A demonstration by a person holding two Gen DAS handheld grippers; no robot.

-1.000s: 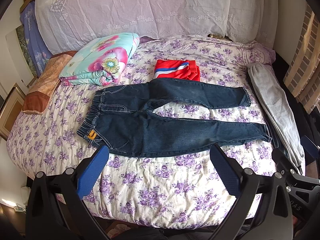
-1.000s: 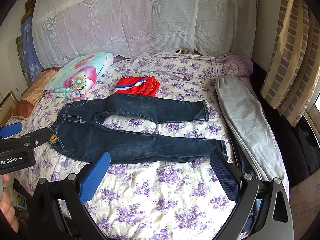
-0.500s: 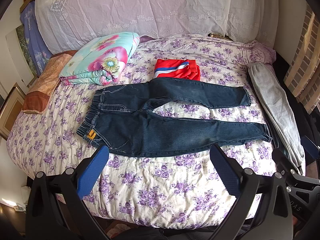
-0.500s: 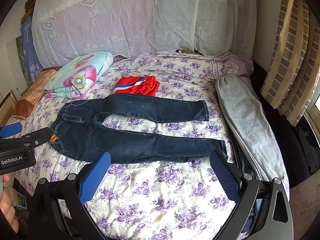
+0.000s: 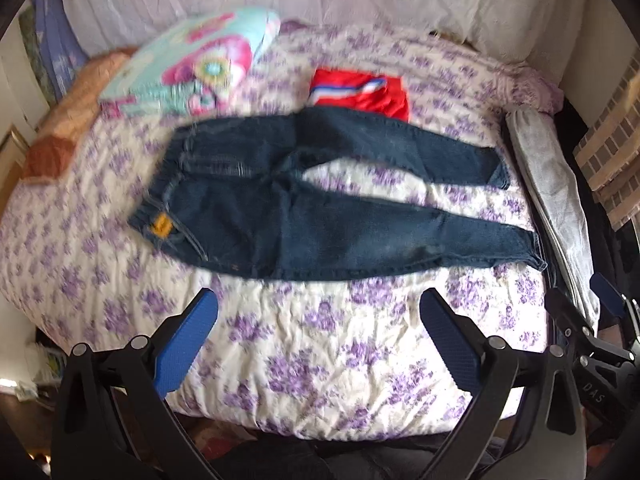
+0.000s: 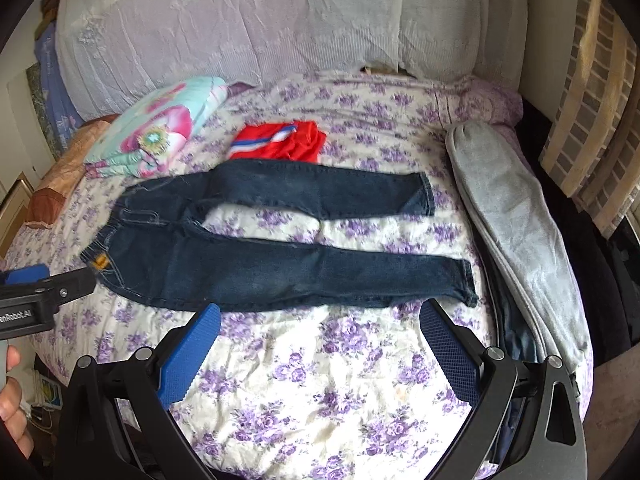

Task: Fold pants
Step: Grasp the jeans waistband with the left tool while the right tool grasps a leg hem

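Note:
Dark blue jeans (image 5: 320, 216) lie flat on the flowered bed, waistband to the left, both legs spread to the right; they also show in the right wrist view (image 6: 280, 256). My left gripper (image 5: 320, 332) is open and empty, over the bed's near edge just short of the lower leg. My right gripper (image 6: 320, 340) is open and empty, just in front of the lower leg, its right finger near the hem (image 6: 466, 284). The left gripper's body (image 6: 36, 296) shows at the left edge of the right wrist view.
A folded red garment with a striped band (image 6: 280, 142) lies behind the jeans. A folded flowered quilt (image 6: 160, 128) sits at the back left. Grey pants (image 6: 516, 232) lie along the bed's right side. Lace-covered pillows (image 6: 260, 28) line the headboard.
Both grippers have moved forward and down toward the jeans, which now look larger. The left wrist view is blurred by motion. The jeans have not moved.

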